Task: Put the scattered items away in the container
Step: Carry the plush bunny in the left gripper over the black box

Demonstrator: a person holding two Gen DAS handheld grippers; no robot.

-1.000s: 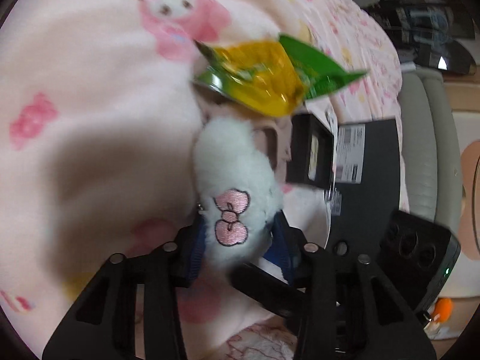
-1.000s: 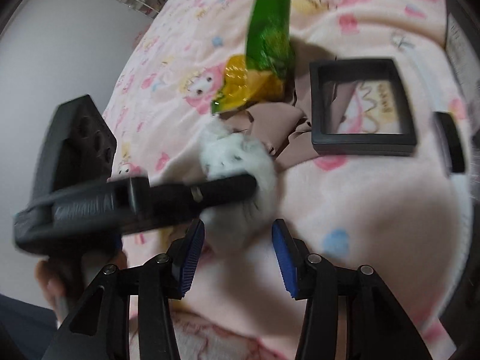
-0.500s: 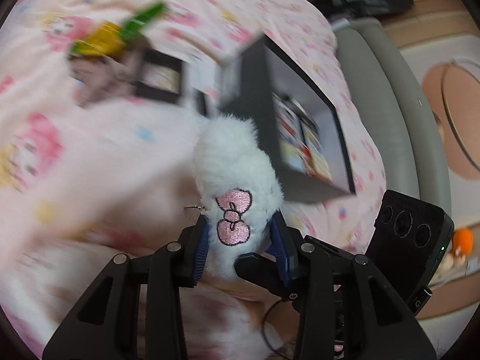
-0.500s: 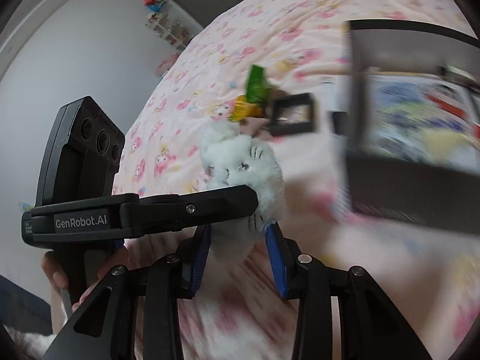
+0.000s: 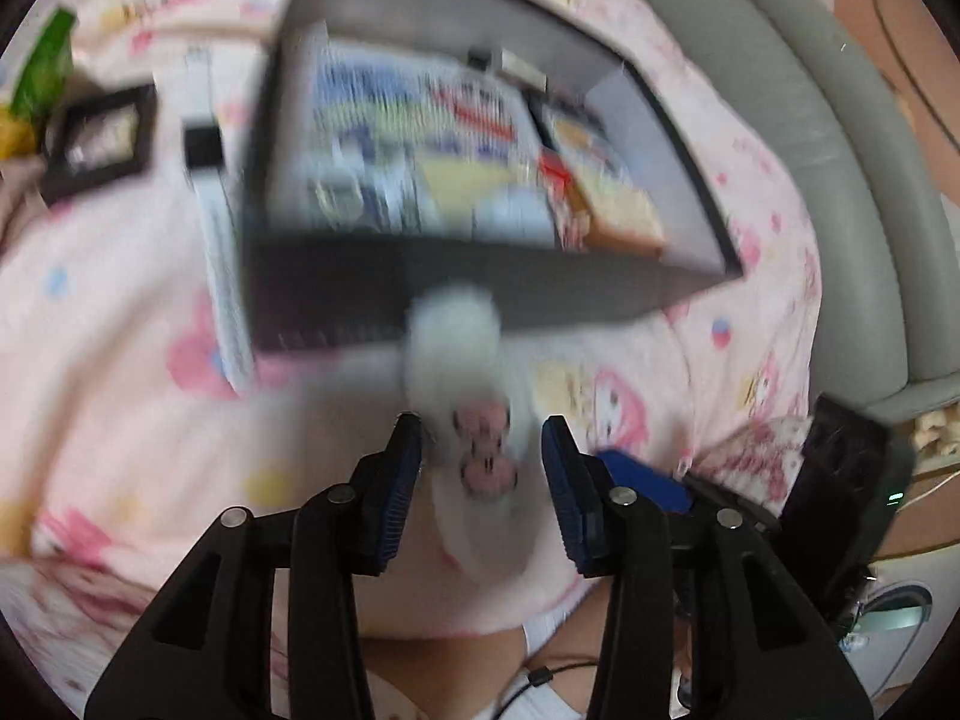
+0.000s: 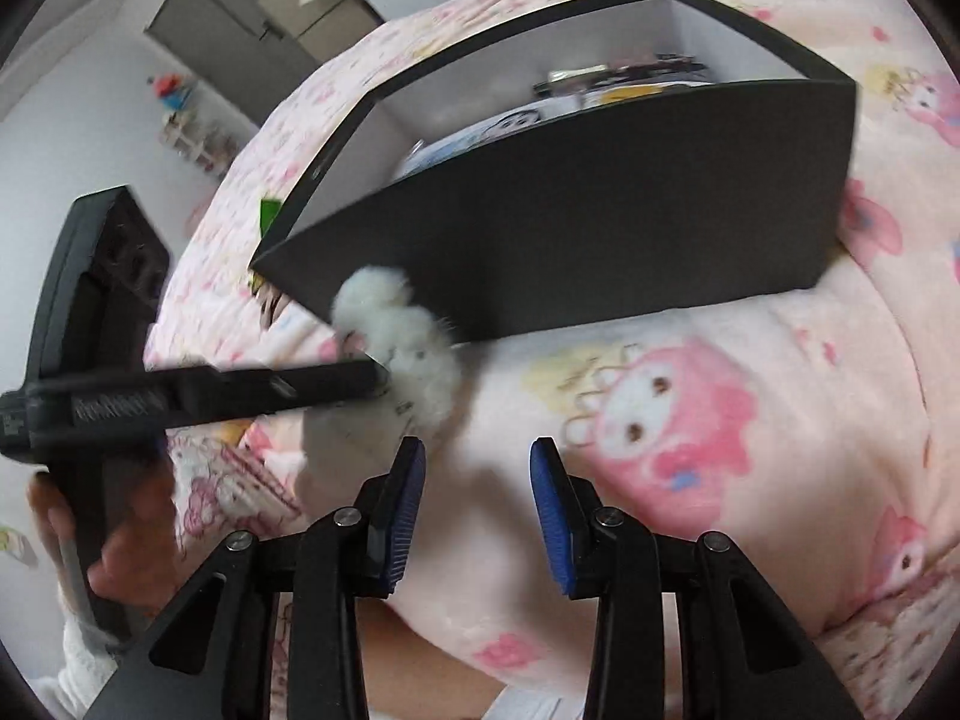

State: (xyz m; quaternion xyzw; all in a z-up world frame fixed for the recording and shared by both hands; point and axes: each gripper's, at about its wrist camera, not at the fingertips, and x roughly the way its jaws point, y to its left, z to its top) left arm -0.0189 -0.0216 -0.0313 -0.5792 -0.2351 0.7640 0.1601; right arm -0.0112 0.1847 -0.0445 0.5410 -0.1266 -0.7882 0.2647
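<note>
Left wrist view, motion-blurred. White plush toy [image 5: 462, 348] between the blue pads of the left gripper [image 5: 477, 438], lower centre of frame; jaws opening. Narrow gap visible between toy and right-hand pad; contact at the left-hand pad not resolvable. Pink embroidered mark on the fur facing the camera.

Toy in front of the near wall of the black container [image 5: 480, 276], outside it, top of the toy overlapping that wall. Colourful flat items inside, blurred.

Right wrist view: right gripper [image 6: 477, 450] at medium width, nothing between the pads, toy above and to the left of them. Hand [image 6: 120, 546] on the other tool's handle, lower left.

Upper left: small black square frame [image 5: 99, 141], green wrapper [image 5: 42, 69]. Pink fleecy printed blanket [image 5: 120, 390] underneath. Grey padded edge [image 5: 840, 150] at right.
</note>
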